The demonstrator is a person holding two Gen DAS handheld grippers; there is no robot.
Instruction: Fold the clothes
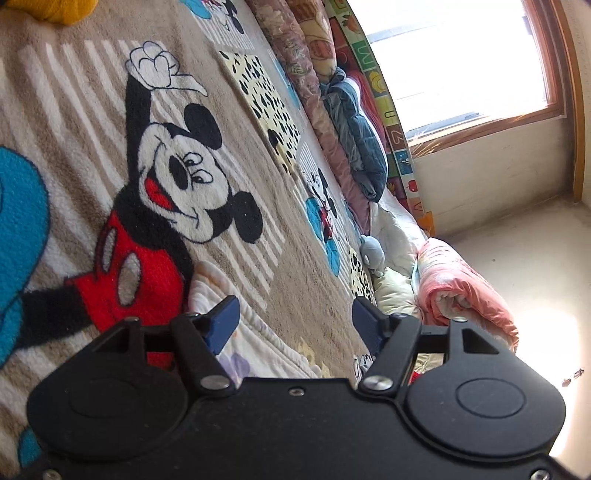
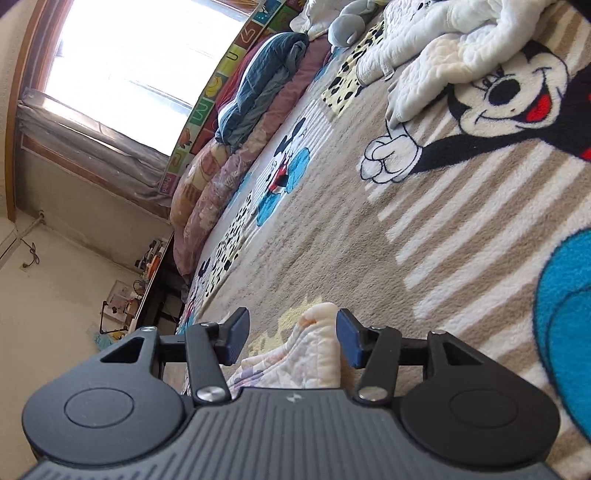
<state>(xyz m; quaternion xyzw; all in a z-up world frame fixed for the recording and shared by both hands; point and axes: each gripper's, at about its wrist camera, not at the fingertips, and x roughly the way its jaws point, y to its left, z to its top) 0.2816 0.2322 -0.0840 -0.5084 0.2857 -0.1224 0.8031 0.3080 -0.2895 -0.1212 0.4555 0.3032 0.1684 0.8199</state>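
1. Standing apart, the left gripper [image 1: 293, 321] hovers over a pale quilted garment [image 1: 255, 343] without pressing it.
2. The right gripper [image 2: 291, 338] is also apart; a fold of the garment [image 2: 317, 350] rises between its pads, unclamped.
3. Both lie on the cartoon-print bed blanket [image 1: 295, 258], near its edge.

A home bedroom: a bed [image 1: 303, 236] covered by a cartoon-mouse fleece blanket [image 2: 424, 229], with rolled quilts [image 2: 229, 162] and a grey soft toy [image 2: 345, 26] along the bed's far edge, a wood-framed window [image 1: 461, 62] beyond it, and a cluttered desk [image 2: 155, 273] at the bed's end.
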